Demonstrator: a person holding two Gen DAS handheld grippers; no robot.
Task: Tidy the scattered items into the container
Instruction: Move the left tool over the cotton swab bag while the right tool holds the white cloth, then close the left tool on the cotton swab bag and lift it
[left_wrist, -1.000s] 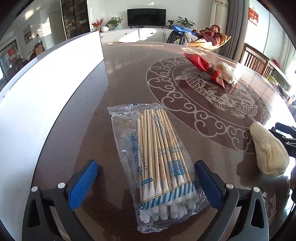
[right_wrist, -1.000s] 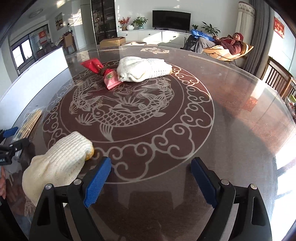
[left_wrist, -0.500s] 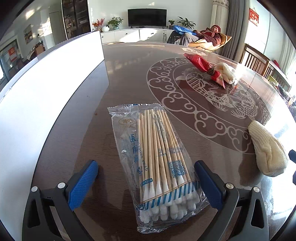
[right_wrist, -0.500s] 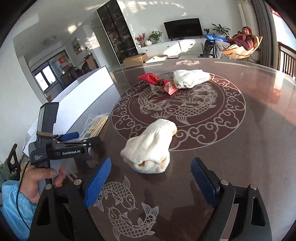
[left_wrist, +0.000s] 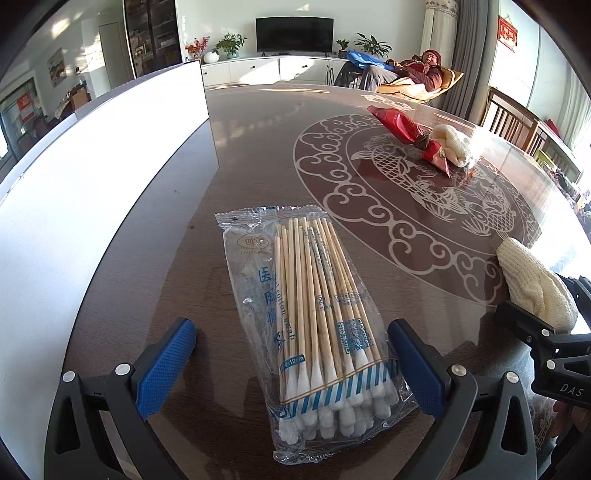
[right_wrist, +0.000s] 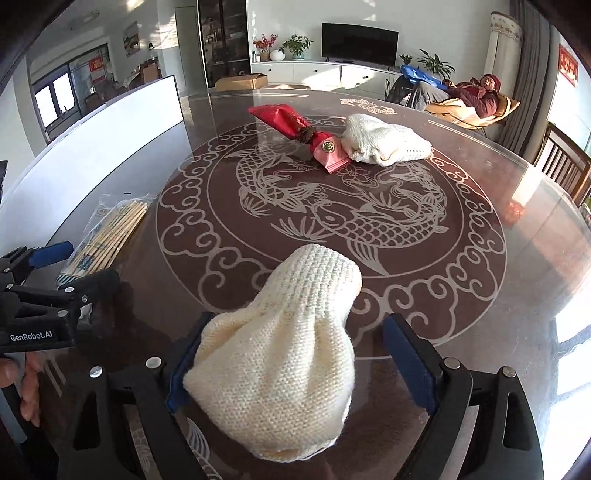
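A clear bag of cotton swabs (left_wrist: 314, 317) lies on the brown table between the wide-open fingers of my left gripper (left_wrist: 291, 369); it also shows in the right wrist view (right_wrist: 107, 236). A cream knitted pouch (right_wrist: 280, 347) lies between the open fingers of my right gripper (right_wrist: 295, 369), touching the left finger; it also shows in the left wrist view (left_wrist: 532, 284). A red packet (right_wrist: 299, 133) and a second cream knitted piece (right_wrist: 384, 144) lie at the far side. The white container (left_wrist: 92, 177) stands along the table's left edge.
The round table (right_wrist: 480, 295) has a fish and cloud pattern in its middle. Wooden chairs (left_wrist: 513, 118) stand at the far right. A person reclines in a lounge chair (right_wrist: 472, 99) beyond the table.
My right gripper has swung left and moved forward, so the cream knitted pouch now sits between its fingers. My left gripper and the swab bag have stayed still.
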